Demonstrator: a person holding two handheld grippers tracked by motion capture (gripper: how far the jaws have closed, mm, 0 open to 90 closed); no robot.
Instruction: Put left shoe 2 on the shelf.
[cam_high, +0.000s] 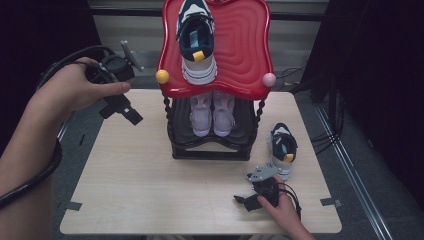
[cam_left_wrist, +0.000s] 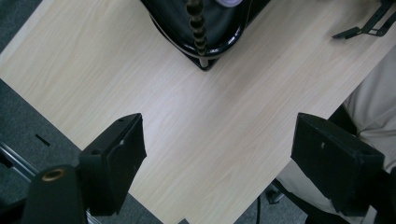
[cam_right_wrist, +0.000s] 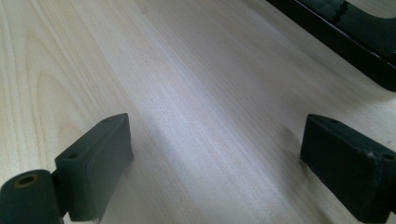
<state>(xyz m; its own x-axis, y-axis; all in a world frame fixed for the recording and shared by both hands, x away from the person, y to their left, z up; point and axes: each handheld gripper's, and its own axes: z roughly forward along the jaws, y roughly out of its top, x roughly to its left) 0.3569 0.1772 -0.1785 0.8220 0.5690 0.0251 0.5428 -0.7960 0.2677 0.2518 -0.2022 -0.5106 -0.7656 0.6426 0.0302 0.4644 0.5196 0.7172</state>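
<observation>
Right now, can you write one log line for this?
left gripper: open, raised | right gripper: open, low over table | navy shoe: on table beside rack

Glossy red tray (cam_high: 245, 45) (plastic, perhaps)

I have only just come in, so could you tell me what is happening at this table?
A person holds a gripper in each hand at a two-tier shoe rack. One navy-and-white sneaker lies on the red top shelf, a pink pair sits below, and the matching sneaker stands on the table. The right gripper rests open near that sneaker; the left gripper hangs open over the table's far left corner. Neither holds anything.
</observation>
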